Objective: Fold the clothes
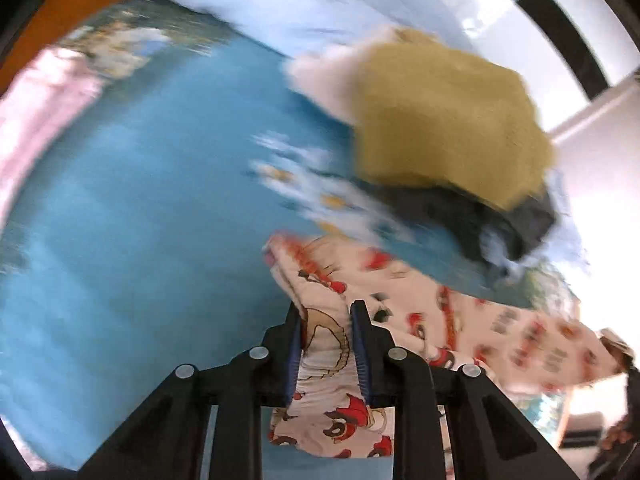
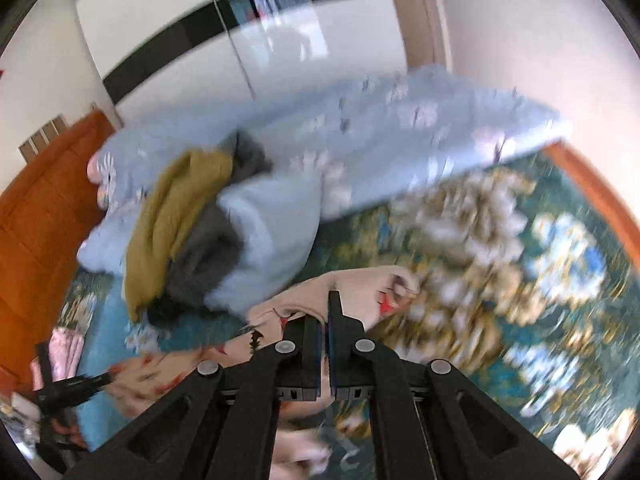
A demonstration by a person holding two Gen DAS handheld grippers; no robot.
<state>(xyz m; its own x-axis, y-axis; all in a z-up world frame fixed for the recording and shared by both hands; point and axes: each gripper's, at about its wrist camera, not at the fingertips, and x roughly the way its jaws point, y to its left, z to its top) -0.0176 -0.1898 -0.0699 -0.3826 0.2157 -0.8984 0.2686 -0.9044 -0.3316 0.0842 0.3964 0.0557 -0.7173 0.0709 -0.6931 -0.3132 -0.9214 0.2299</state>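
Observation:
A cream garment with red cartoon prints (image 1: 400,304) hangs stretched between both grippers above a blue floral bedspread (image 1: 120,208). My left gripper (image 1: 326,312) is shut on a bunched edge of it. My right gripper (image 2: 325,312) is shut on another edge of the same garment (image 2: 360,288), which trails to the lower left. The left gripper also shows at the lower left of the right wrist view (image 2: 72,388). Both views are motion-blurred.
A pile with a mustard garment (image 1: 444,120) on a dark grey one (image 1: 516,220) lies on the bed, against a light blue quilt (image 2: 360,140). Pink folded clothes (image 2: 68,348) sit near the orange headboard (image 2: 44,208). A white wardrobe (image 2: 280,40) stands behind.

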